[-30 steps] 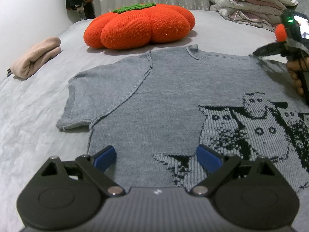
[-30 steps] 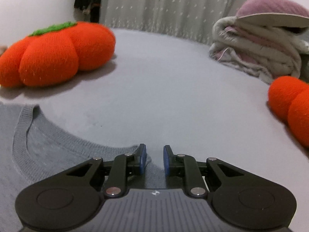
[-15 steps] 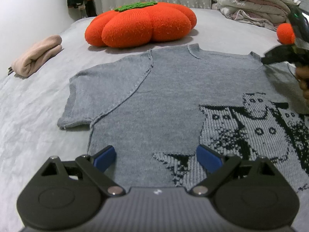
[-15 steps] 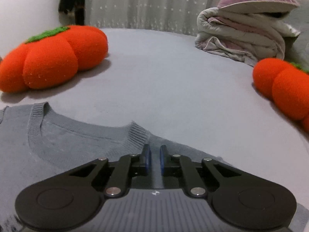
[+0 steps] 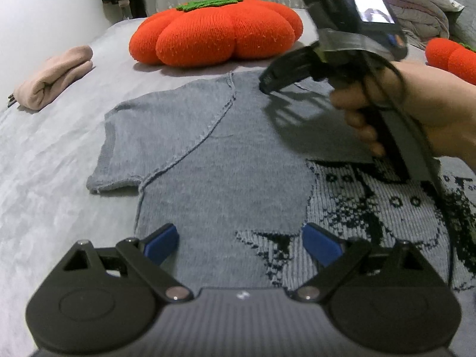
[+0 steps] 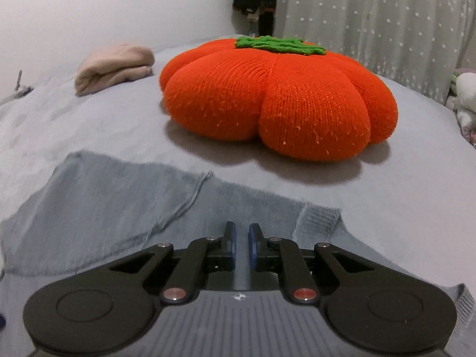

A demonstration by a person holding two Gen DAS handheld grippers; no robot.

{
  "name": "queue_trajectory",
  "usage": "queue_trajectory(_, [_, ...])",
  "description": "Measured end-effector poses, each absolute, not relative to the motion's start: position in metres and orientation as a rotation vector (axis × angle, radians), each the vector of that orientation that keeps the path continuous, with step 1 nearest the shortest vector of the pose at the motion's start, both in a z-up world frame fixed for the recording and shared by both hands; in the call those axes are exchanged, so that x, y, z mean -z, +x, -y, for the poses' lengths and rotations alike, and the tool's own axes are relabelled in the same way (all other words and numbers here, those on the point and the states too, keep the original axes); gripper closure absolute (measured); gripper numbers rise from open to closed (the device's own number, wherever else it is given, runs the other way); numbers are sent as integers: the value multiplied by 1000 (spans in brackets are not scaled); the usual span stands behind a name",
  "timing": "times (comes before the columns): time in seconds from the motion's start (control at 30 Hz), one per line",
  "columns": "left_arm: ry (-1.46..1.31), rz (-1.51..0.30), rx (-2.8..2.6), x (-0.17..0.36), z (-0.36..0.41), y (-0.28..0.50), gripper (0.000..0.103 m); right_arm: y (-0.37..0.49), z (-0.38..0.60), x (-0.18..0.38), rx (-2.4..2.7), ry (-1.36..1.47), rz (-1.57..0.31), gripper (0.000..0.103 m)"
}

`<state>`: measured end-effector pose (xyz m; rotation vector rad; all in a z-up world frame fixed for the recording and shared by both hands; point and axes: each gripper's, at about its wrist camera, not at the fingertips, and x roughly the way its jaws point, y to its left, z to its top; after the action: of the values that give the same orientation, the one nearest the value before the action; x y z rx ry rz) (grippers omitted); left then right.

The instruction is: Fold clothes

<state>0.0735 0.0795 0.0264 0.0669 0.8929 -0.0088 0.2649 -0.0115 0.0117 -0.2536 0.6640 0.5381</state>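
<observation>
Sweater, grey knit, short-sleeved, lies spread flat on a grey bedspread; dark ghost-like pattern knitted into its right portion. One sleeve reaches out to the left side in the left wrist view, its cuff edge resting on the bedspread.

Left gripper hangs low over the sweater's near hem. Blue pads spread wide, one on either side of a stretch of plain grey fabric. Nothing pinched between them; whether the tips touch the knit cannot be told.

Right gripper, gripped by a hand, sits above the sweater's upper part, near the neckline and shoulder seam. Seen from the left wrist camera, it points toward the left with its shadow falling on the knit below. Jaws nearly closed: only a narrow slit between the blue pads, no fabric visibly caught in that slit. Sweater cloth runs beneath and ahead of the fingers in the right wrist view, with the ribbed collar edge just to their right.

Beyond the sweater's top edge, an orange pumpkin cushion with green stalk rests on the bedspread, apart from the garment. Further left, a rolled beige garment near the wall. A second orange cushion at the far right. Folded bedding piled behind, before a star-dotted curtain.
</observation>
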Motion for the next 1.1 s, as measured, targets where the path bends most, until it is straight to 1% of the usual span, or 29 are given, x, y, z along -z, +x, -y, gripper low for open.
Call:
queue_trajectory(0.23, [65, -898, 11, -27, -80, 74, 7, 289, -13, -12, -490, -274, -635, 92])
queue_trajectory(0.33, [61, -901, 15, -27, -81, 75, 7, 299, -21, -12, -420, -341, -617, 88])
queue_trajectory(0.4, [58, -905, 19, -27, -82, 76, 7, 307, -11, -18, -339, -321, -638, 88])
queue_trajectory(0.47, [55, -908, 23, -28, -83, 76, 7, 301, 9, -27, -344, -221, -609, 88])
queue_trajectory(0.57, [55, -908, 21, -28, -83, 76, 7, 281, 27, -34, -426, -166, -574, 88])
queue_trajectory(0.67, [65, -904, 13, -26, -80, 76, 7, 275, 24, -22, -542, -192, -626, 88])
queue_trajectory(0.77, [68, -901, 11, -26, -79, 76, 7, 290, 27, -11, -464, -269, -629, 89])
queue_trajectory(0.87, [68, -900, 17, -25, -80, 77, 7, 314, 42, -12, -347, -212, -652, 88])
queue_trajectory(0.97, [62, -903, 24, -26, -82, 77, 7, 320, 49, -12, -260, -269, -653, 88])
queue_trajectory(1.1, [53, -909, 27, -26, -84, 78, 7, 295, 69, -28, -277, -119, -592, 88])
